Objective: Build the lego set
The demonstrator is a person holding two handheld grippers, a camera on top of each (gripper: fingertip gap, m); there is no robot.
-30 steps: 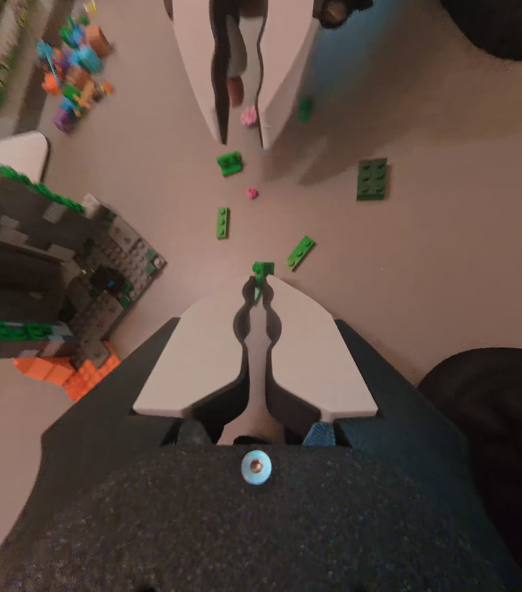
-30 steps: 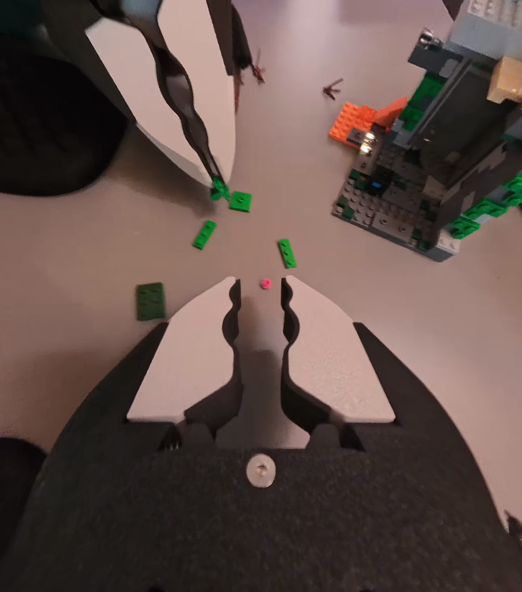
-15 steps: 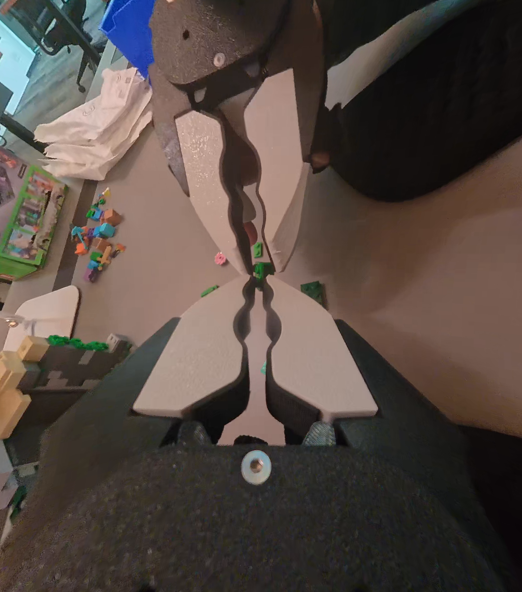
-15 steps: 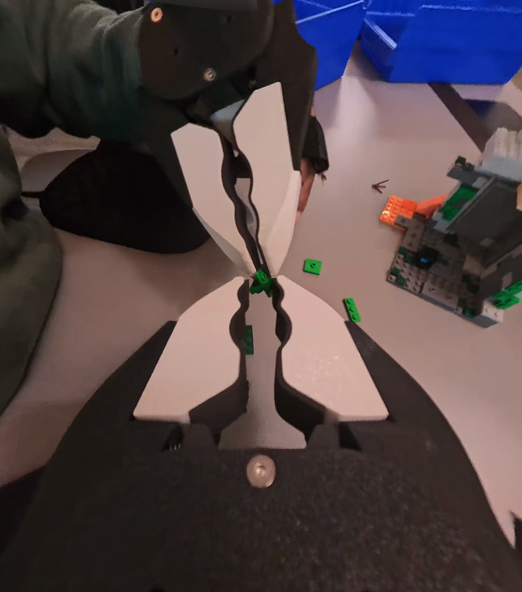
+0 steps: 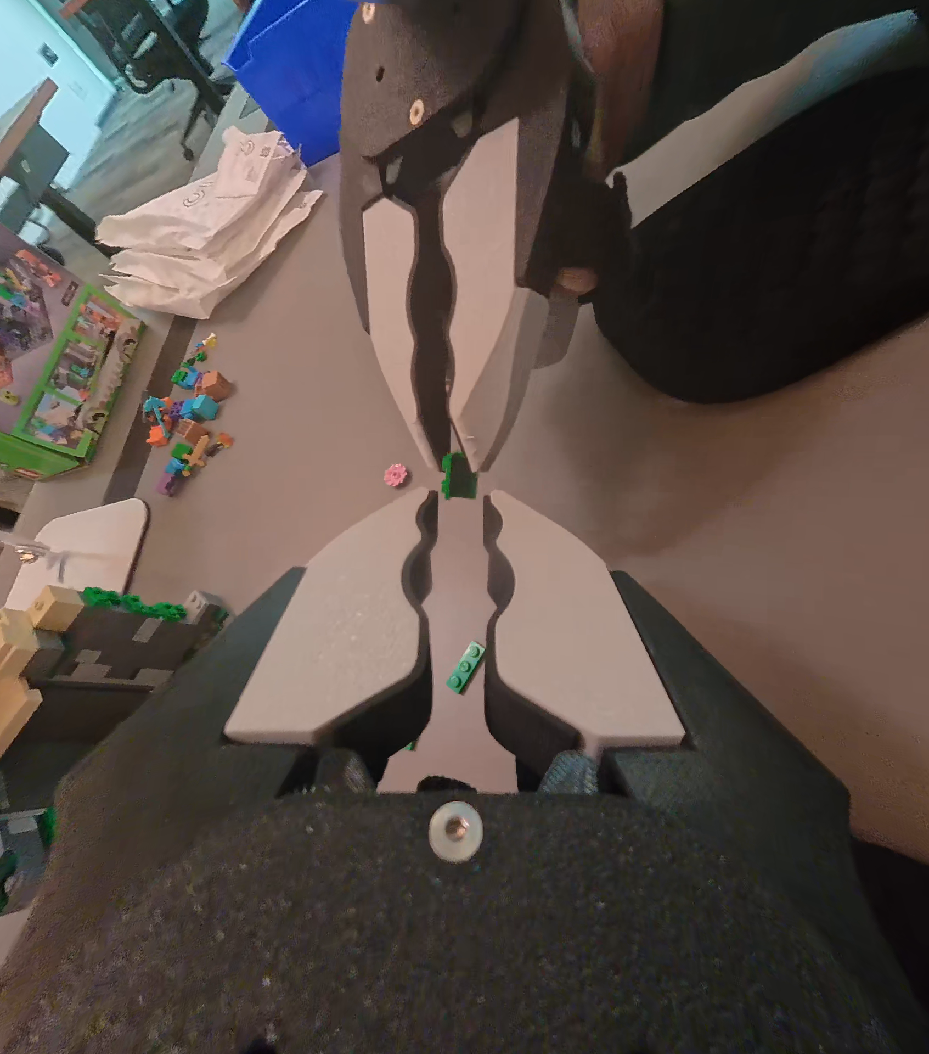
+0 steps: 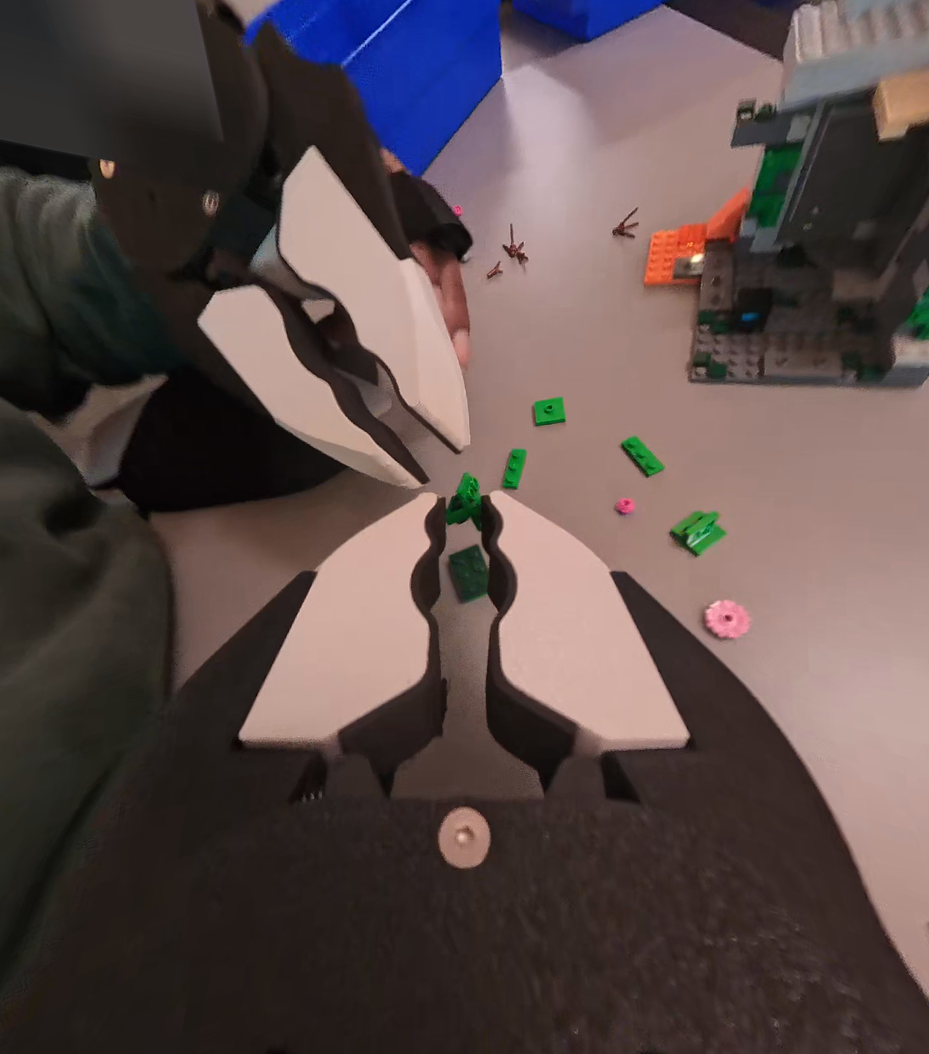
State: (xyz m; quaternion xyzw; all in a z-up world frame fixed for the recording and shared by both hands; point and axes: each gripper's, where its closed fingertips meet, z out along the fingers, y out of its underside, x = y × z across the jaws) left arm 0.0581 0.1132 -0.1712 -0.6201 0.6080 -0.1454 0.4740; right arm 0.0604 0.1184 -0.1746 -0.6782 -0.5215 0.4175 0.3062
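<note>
A small green lego piece point(image 6: 466, 489) is clamped between the tips of my right gripper point(image 6: 463, 502), held above the grey table. In the left wrist view the same piece point(image 5: 459, 478) sits at the tips of the right gripper point(image 5: 456, 459), which comes in from the top. My left gripper point(image 5: 458, 500) is open and empty, with its tips just short of the piece. In the right wrist view it point(image 6: 442, 462) shows at the upper left, jaws apart. The grey, green and tan lego build point(image 6: 827, 274) stands at the far right, and it also shows in the left wrist view point(image 5: 108, 644).
Loose green plates point(image 6: 642, 456) point(image 6: 549, 411) point(image 6: 514, 469), a dark green plate point(image 6: 469, 573), a green bracket piece point(image 6: 698, 531) and pink flowers point(image 6: 727, 619) lie on the table. The set box point(image 5: 23, 365), minifigure parts point(image 5: 188, 416), paper bags point(image 5: 211, 239) and blue bins point(image 6: 410, 68) are farther off. Left and right tips are no more than a few centimetres apart. Left tips and right tips are each some 7 centimetres from the dark green plate point(image 6: 469, 573).
My left gripper has opened and let go of the small green piece. My right gripper has shut on it. Both grippers rose from the table and met tip to tip.
</note>
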